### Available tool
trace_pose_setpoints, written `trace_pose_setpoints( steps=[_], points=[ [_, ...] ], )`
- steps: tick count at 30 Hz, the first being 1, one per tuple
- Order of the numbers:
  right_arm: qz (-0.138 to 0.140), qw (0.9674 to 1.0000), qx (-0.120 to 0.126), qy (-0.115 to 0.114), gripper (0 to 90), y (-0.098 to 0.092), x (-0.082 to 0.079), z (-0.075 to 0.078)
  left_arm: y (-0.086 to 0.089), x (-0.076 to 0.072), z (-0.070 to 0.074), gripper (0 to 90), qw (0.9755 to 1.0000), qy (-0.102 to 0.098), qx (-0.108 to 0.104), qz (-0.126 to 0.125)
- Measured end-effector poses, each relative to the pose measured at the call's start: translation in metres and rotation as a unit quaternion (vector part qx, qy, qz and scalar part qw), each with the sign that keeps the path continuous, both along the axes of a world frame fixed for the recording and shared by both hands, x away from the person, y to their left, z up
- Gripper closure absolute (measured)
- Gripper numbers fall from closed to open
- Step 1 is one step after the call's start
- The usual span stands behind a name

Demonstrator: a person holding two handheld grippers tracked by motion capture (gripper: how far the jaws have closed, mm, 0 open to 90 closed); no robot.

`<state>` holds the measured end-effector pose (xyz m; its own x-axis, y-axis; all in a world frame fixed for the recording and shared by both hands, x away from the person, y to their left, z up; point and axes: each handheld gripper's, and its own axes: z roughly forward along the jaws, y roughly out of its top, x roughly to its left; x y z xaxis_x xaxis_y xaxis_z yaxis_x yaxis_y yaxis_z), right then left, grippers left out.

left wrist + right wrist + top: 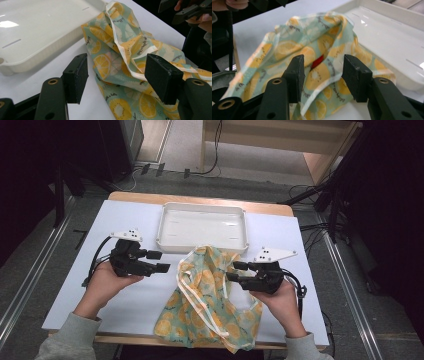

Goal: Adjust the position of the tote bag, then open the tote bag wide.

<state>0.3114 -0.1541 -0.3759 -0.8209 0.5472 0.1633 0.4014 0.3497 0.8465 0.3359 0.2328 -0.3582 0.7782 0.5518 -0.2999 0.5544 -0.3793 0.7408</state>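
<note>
A cloth drawstring bag [210, 305], teal with yellow citrus slices, lies crumpled on the white table near the front middle, its white cord [200, 302] looped across it. My left gripper [161, 261] hovers just left of the bag, jaws open and empty; the bag [120, 50] lies beyond the left gripper [117, 67]. My right gripper [235, 271] is at the bag's upper right edge. Its jaws stand apart around a raised fold of the bag [294, 47] in the right gripper view [323, 62], not pressing it. Something red [318, 60] peeks from inside.
An empty white tray [202, 249] sits behind the bag, touching its top edge; its wall [37, 57] and rim [392, 15] are close to both grippers. Bare white table [130, 300] spreads to the left. Cables run over the floor beyond the table.
</note>
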Motion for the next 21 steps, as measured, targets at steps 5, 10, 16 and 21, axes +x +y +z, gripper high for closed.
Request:
trace_pose_setpoints(
  steps=[5,10,16,21],
  points=[
    [-0.010,0.9999,-0.001,0.013,54.5,-0.004,-0.001,-0.009,-0.003,-0.001,-0.001,35.7,1.0000,-0.001,-0.002,0.000],
    [-0.020,0.9997,0.000,0.014,55.6,-0.006,-0.002,-0.011,-0.010,0.000,-0.004,35.7,1.0000,0.005,-0.001,-0.002],
    [-0.026,0.9996,0.000,0.015,56.1,-0.006,-0.003,-0.012,-0.024,0.000,-0.012,35.6,0.9998,0.012,0.006,-0.014],
    [-0.024,0.9996,-0.004,0.014,56.2,-0.003,-0.003,-0.017,-0.030,0.000,-0.016,35.4,0.9997,0.016,0.008,-0.016]
  ],
)
